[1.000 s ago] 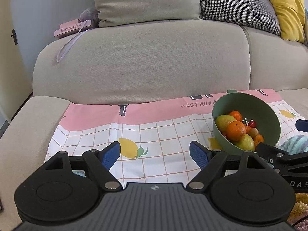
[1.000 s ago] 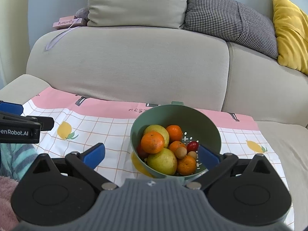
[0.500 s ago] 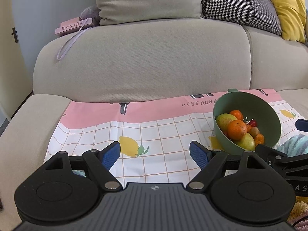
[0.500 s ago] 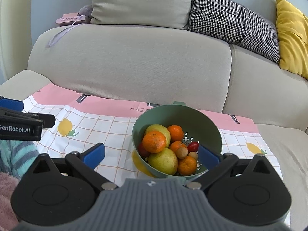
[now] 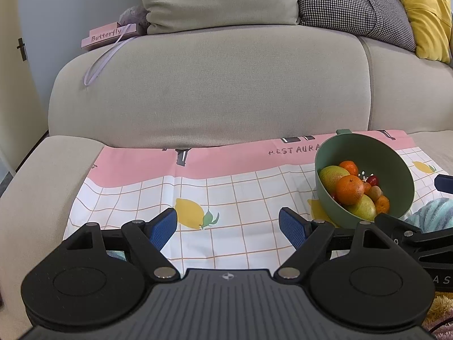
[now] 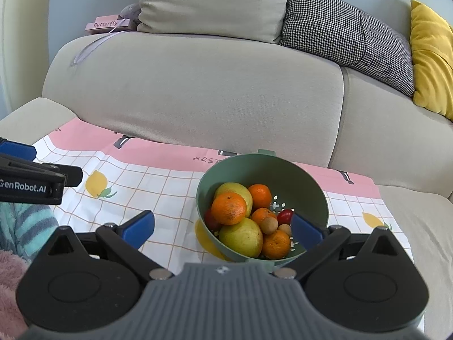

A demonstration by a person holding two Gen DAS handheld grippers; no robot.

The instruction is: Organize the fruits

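The left tool (image 5: 228, 225) hovers level over the pink-and-white checked cloth (image 5: 240, 198) on the beige sofa (image 5: 212, 85), its blue pads spread wide and holding nothing. The right tool (image 6: 222, 226) – equally wide, empty – sits just before the green plastic colander bowl (image 6: 311, 187) of oranges and mangoes, resting on the cloth. Legible writing: "RESTAURA" on the cloth, "Butterfly" on a pink box (image 5: 109, 35), "GenRobot.AI" on the left tool.
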